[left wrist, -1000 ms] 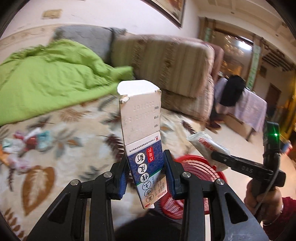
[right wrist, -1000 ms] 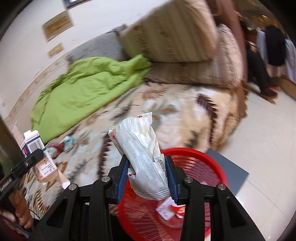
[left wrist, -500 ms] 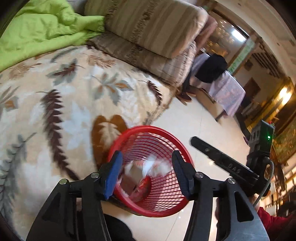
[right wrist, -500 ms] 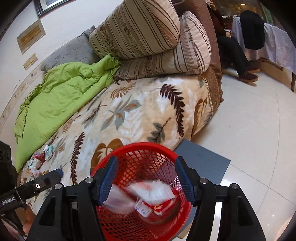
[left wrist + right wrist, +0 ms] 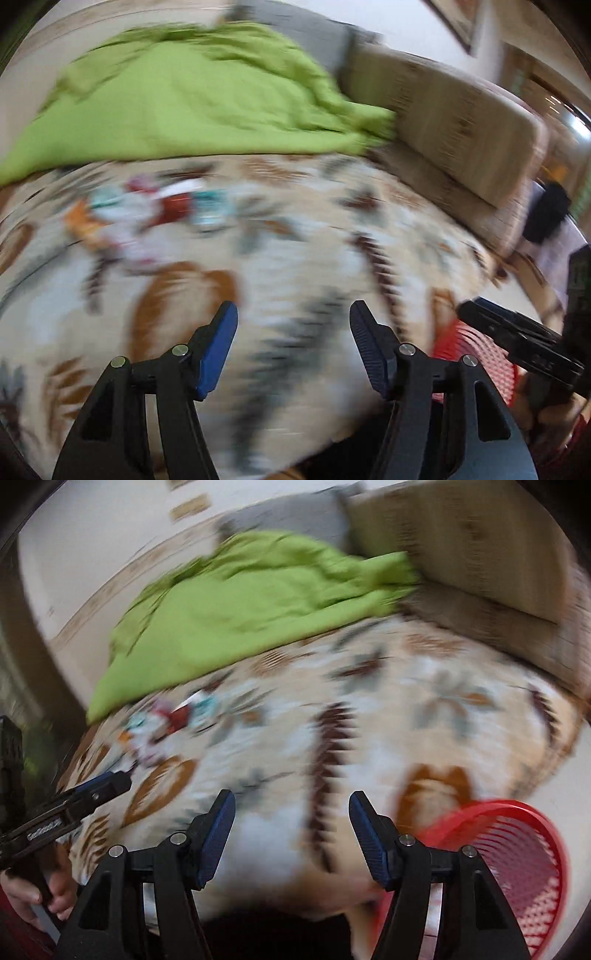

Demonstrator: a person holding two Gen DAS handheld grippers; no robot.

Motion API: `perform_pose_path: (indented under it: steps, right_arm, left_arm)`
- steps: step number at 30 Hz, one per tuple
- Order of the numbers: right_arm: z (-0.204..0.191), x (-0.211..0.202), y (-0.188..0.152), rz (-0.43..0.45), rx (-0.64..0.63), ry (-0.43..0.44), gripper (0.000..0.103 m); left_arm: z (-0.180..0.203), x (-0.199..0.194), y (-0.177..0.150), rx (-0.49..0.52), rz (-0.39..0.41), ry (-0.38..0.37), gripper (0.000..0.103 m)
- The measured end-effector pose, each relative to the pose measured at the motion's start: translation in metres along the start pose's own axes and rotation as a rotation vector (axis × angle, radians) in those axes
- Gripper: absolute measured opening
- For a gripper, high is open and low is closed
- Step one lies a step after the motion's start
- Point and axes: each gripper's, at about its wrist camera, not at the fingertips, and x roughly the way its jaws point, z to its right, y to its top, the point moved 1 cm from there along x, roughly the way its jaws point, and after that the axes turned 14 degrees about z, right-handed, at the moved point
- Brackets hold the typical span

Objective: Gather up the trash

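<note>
Both views are motion-blurred. My left gripper (image 5: 293,314) is open and empty over the leaf-patterned bedspread (image 5: 295,236). My right gripper (image 5: 291,803) is also open and empty above the same bedspread (image 5: 369,709). A small pile of trash (image 5: 162,210), red, teal and orange wrappers, lies on the bed far ahead to the left; the trash (image 5: 173,716) shows in the right wrist view too. The red mesh basket (image 5: 517,853) stands on the floor by the bed at lower right, and the basket (image 5: 476,343) peeks in behind my right gripper's arm (image 5: 517,339).
A green quilt (image 5: 177,99) is heaped at the back of the bed. Striped cushions (image 5: 454,125) stand at the right. A hand (image 5: 37,890) holds the left gripper at the lower left of the right wrist view. A dark garment (image 5: 546,212) hangs at far right.
One second ago each gripper held a piece of trash; both opened over the red basket and dropped it in. Both grippers have since swung back toward the bed and the trash pile.
</note>
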Motion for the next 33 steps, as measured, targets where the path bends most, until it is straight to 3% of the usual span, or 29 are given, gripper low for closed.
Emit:
perform_pose_path:
  steps: [5, 12, 16, 21, 24, 29, 33]
  right_arm:
    - [-0.062, 0.053, 0.006, -0.051, -0.043, 0.105, 0.068]
    - [-0.087, 0.087, -0.008, -0.059, 0.001, 0.127, 0.068]
    - [-0.088, 0.08, -0.002, -0.005, -0.014, 0.151, 0.068]
    - [-0.082, 0.096, 0.005, -0.038, 0.002, 0.147, 0.068]
    - [-0.084, 0.112, 0.018, -0.055, 0.005, 0.151, 0.069]
    - [-0.118, 0.174, 0.043, -0.118, -0.078, 0.153, 0.07]
    - [-0.145, 0.234, 0.043, -0.169, -0.152, 0.129, 0.071]
  left_arm:
    - [-0.095, 0.005, 0.007, -0.212, -0.031, 0.128, 0.062]
    - [-0.151, 0.055, 0.017, -0.378, -0.08, 0.147, 0.06]
    - [-0.149, 0.097, 0.025, -0.357, -0.105, 0.187, 0.058]
    - [-0.143, 0.133, 0.024, -0.279, -0.122, 0.244, 0.048]
    - [-0.135, 0.123, 0.023, -0.216, -0.095, 0.244, 0.046]
    - [-0.131, 0.073, 0.022, -0.222, -0.013, 0.226, 0.046]
    - [-0.134, 0.039, 0.019, -0.171, 0.081, 0.291, 0.046]
